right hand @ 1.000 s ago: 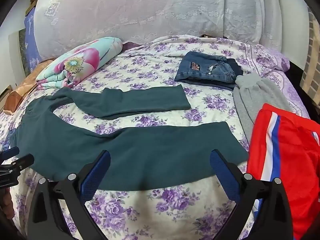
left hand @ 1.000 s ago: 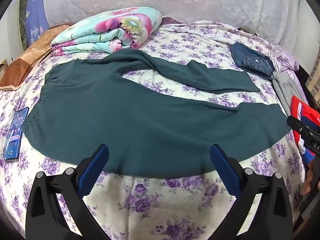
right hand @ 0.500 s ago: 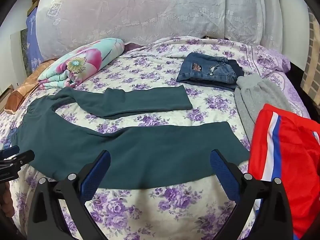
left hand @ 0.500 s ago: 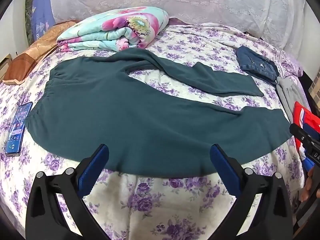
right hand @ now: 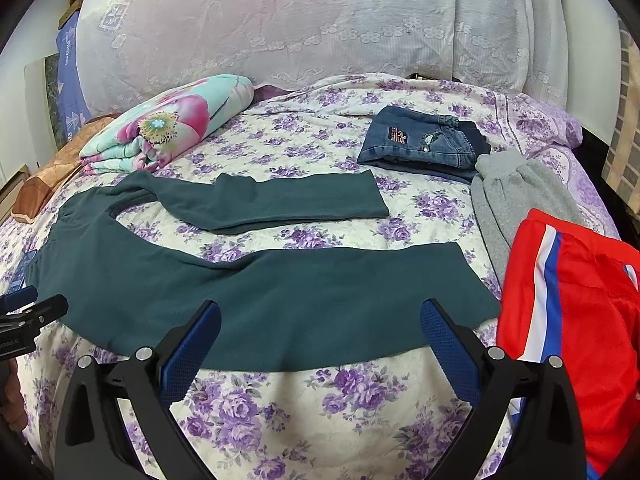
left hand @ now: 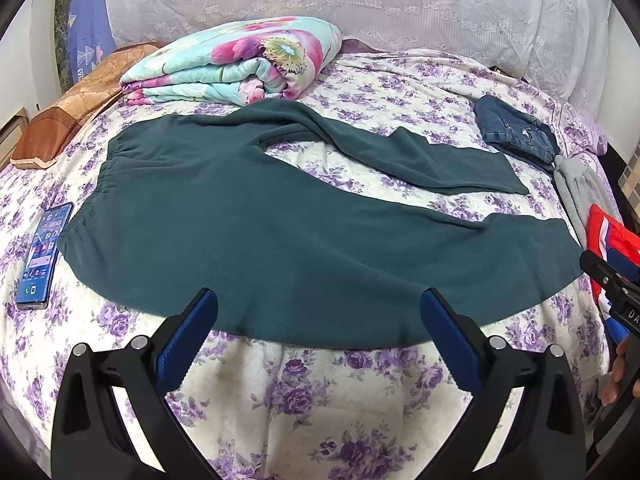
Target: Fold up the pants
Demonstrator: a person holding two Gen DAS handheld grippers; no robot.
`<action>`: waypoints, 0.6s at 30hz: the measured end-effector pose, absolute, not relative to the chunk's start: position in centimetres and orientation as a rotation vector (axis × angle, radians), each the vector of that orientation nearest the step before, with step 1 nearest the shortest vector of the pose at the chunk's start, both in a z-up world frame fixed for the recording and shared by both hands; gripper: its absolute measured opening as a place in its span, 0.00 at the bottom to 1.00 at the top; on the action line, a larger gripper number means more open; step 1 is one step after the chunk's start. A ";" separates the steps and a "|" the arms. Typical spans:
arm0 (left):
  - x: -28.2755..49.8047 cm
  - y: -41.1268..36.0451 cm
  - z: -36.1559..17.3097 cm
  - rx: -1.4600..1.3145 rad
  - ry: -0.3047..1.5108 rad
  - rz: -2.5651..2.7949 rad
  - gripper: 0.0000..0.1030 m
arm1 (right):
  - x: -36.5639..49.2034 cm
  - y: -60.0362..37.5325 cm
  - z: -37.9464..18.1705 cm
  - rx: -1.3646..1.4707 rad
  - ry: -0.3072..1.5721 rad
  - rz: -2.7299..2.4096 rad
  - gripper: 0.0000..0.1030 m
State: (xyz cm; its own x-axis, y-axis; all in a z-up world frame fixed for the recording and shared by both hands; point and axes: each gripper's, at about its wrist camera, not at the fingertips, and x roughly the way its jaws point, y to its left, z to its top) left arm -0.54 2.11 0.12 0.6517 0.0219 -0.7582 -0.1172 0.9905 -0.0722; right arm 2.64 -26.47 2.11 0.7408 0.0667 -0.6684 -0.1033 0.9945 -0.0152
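Dark teal pants (left hand: 256, 232) lie spread flat on the floral bed, waistband at the left, both legs running right and splayed apart; they also show in the right wrist view (right hand: 280, 296). My left gripper (left hand: 318, 304) is open and empty, hovering just above the near edge of the pants' seat. My right gripper (right hand: 320, 312) is open and empty over the near edge of the front leg, near its cuff. The right gripper shows at the right edge of the left wrist view (left hand: 612, 288), and the left one at the left edge of the right wrist view (right hand: 24, 316).
A phone (left hand: 42, 254) lies beside the waistband. A folded floral quilt (left hand: 236, 64) sits at the back. Folded jeans (right hand: 424, 144), a grey garment (right hand: 516, 196) and a red garment (right hand: 576, 312) lie at the right. A brown pillow (left hand: 68, 124) is far left.
Both grippers have drifted slightly, the left view shifting a little rightward and back. The pants have not moved and both grippers stay open.
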 end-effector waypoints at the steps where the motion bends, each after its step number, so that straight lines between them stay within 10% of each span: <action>1: -0.6 2.1 0.2 -0.119 0.856 0.080 0.96 | 2.6 -26.4 2.2 -0.053 0.729 0.096 0.97; 18: -0.8 2.9 0.2 -0.146 0.875 0.097 0.96 | 2.5 -26.4 2.3 -0.059 0.732 0.101 0.97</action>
